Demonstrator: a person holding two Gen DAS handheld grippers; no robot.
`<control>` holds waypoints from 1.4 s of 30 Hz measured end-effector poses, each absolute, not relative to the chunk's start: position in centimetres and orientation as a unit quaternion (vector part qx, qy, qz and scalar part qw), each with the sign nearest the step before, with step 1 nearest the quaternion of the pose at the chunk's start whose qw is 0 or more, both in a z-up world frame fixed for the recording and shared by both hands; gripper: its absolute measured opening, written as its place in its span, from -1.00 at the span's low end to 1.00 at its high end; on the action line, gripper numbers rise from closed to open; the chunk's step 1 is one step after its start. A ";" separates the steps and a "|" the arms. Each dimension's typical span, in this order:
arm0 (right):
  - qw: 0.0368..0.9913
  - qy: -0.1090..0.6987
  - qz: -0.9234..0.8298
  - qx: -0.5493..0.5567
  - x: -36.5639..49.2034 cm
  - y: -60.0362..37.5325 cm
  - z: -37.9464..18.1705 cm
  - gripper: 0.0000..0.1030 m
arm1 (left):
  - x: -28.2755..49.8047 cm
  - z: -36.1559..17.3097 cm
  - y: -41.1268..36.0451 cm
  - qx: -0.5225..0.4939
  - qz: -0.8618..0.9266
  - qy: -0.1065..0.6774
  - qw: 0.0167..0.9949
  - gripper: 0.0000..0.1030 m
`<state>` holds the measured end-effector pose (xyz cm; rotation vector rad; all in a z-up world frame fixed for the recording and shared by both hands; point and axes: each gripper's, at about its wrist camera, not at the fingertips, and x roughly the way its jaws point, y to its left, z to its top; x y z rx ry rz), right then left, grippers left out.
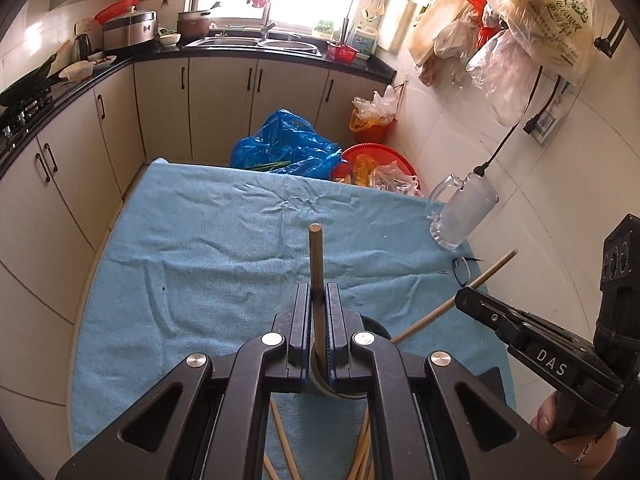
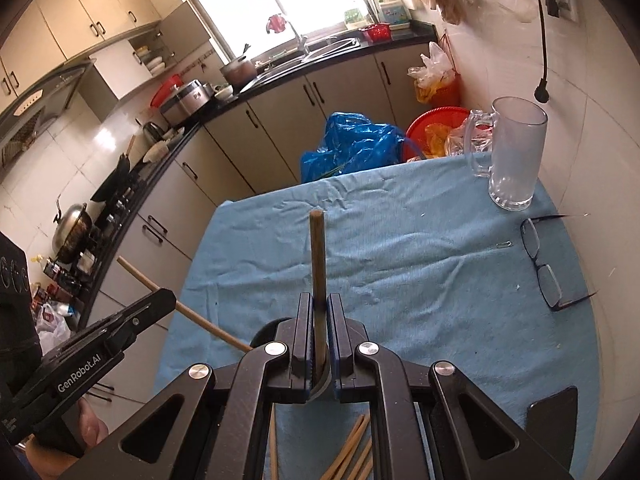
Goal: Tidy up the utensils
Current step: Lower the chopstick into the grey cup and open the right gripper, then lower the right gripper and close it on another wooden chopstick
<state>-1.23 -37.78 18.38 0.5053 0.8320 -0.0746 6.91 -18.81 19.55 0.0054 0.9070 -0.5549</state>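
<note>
My left gripper (image 1: 319,300) is shut on a wooden chopstick (image 1: 316,260) that sticks up and forward over the blue towel (image 1: 200,240). My right gripper (image 2: 319,300) is shut on another wooden chopstick (image 2: 318,252), also pointing up. Each gripper shows in the other's view: the right one (image 1: 464,296) with its chopstick (image 1: 480,280), the left one (image 2: 168,296) with its chopstick (image 2: 140,276). Several loose chopsticks (image 1: 362,452) lie on the towel under the grippers, also in the right wrist view (image 2: 348,452). A dark round holder (image 2: 320,384) sits just below the jaws, mostly hidden.
A glass mug (image 2: 514,152) stands at the towel's far right corner, also in the left wrist view (image 1: 460,212). Black glasses (image 2: 542,264) lie near the right edge. A blue plastic bag (image 1: 284,144) and red basket (image 1: 376,160) sit beyond the table. Kitchen cabinets (image 1: 160,100) line the left and back.
</note>
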 end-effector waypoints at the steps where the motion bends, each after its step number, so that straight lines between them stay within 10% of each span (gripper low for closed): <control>1: 0.884 0.398 -0.034 0.242 -1.2 -37.7 18.4 -0.84 | 7.0 19.6 -18.8 0.003 -0.264 0.432 0.862 -0.88; 19: 0.875 0.403 -0.061 0.262 -9.3 -38.3 18.7 -0.50 | 3.2 22.9 -12.2 -0.018 -0.265 0.397 0.879 -0.60; 42: 0.806 0.488 -0.100 0.319 -17.2 -35.7 11.1 -0.50 | 1.0 5.0 -8.2 -0.057 -0.214 0.619 0.753 -0.60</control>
